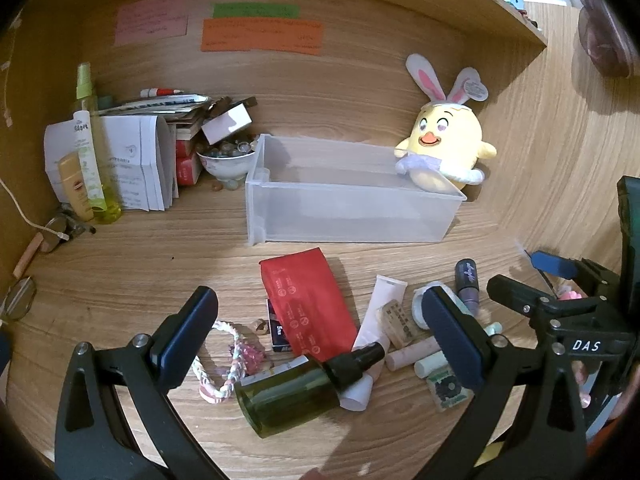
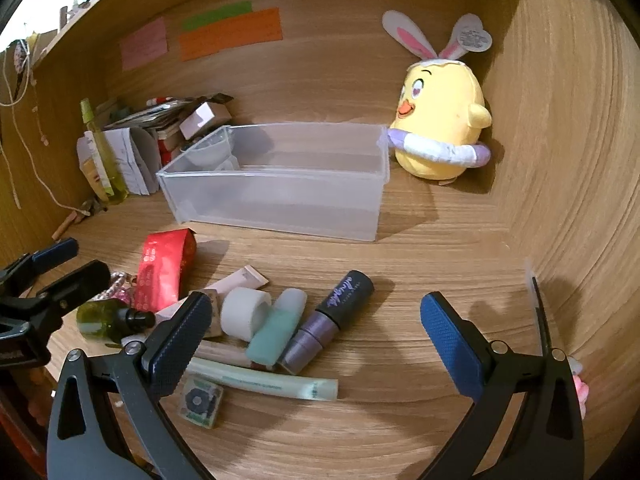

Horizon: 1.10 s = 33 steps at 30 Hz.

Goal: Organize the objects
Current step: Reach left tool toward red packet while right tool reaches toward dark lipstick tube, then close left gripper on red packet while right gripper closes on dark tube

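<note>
A clear plastic bin (image 1: pixel 352 208) (image 2: pixel 280 208) stands empty on the wooden desk. In front of it lies a loose pile: a red pouch (image 1: pixel 308 304) (image 2: pixel 164 272), a dark green spray bottle (image 1: pixel 296 392) (image 2: pixel 108 320), a white tube (image 1: pixel 376 328), a purple lipstick (image 1: pixel 467 280) (image 2: pixel 332 316), a white tape roll (image 2: pixel 244 312), a mint case (image 2: pixel 276 332), a pale green tube (image 2: pixel 264 380) and a braided bracelet (image 1: pixel 228 360). My left gripper (image 1: pixel 320 332) is open above the spray bottle and pouch. My right gripper (image 2: pixel 316 336) is open above the lipstick and mint case.
A yellow chick plush with bunny ears (image 1: pixel 444 140) (image 2: pixel 436 120) sits beside the bin's right end. Papers, a tall spray bottle (image 1: pixel 94 144), boxes and a bowl of stones (image 1: pixel 226 160) crowd the back left. Wooden walls close in behind and on the right (image 2: pixel 560 160).
</note>
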Tool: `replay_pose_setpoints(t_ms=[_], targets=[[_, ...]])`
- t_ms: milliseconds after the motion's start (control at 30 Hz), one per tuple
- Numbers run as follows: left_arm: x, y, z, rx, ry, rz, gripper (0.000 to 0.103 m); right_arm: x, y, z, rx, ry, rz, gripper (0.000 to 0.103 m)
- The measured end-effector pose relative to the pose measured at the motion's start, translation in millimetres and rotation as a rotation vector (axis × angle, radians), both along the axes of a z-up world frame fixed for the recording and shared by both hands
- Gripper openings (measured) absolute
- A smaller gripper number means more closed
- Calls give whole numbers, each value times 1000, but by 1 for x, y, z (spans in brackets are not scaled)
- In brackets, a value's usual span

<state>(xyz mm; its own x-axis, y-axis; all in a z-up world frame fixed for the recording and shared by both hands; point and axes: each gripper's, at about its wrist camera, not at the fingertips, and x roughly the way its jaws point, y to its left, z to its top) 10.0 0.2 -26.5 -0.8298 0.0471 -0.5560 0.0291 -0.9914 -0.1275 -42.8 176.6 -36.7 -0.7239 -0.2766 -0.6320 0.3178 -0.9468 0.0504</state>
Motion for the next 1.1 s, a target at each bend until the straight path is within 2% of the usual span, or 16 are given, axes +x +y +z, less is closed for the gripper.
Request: replay_pose_setpoints(t_ms=[300,367,433,600,733,833,933,1100], targets=[[2,-20,-1,7,1,22,103,4,-5,2,85,64,-14,103],[2,-24,-3,-12,-8,33,98,2,-5,0,106,69,-24,103],[-1,-28,-5,-20,-33,32,86,-1,-4,-2,114,69,-35,103],[-20,-37,-10,8,-111,10,86,-13,8,-5,63,37,-41,101],[-34,-38,-9,-2,-142,12,86,-26,13,-12,88,-3,-79,89],[-44,-38,-10,13,-163,7,86,-35,20,-18,53,-49,-84,88],[-56,-35,-12,35,-200,-18,86,-43,21,-24,26,-88,-85,79],[-76,-26,-16,-34,-242,-19,86,-53,16,-34,-1,-155,-61,66]])
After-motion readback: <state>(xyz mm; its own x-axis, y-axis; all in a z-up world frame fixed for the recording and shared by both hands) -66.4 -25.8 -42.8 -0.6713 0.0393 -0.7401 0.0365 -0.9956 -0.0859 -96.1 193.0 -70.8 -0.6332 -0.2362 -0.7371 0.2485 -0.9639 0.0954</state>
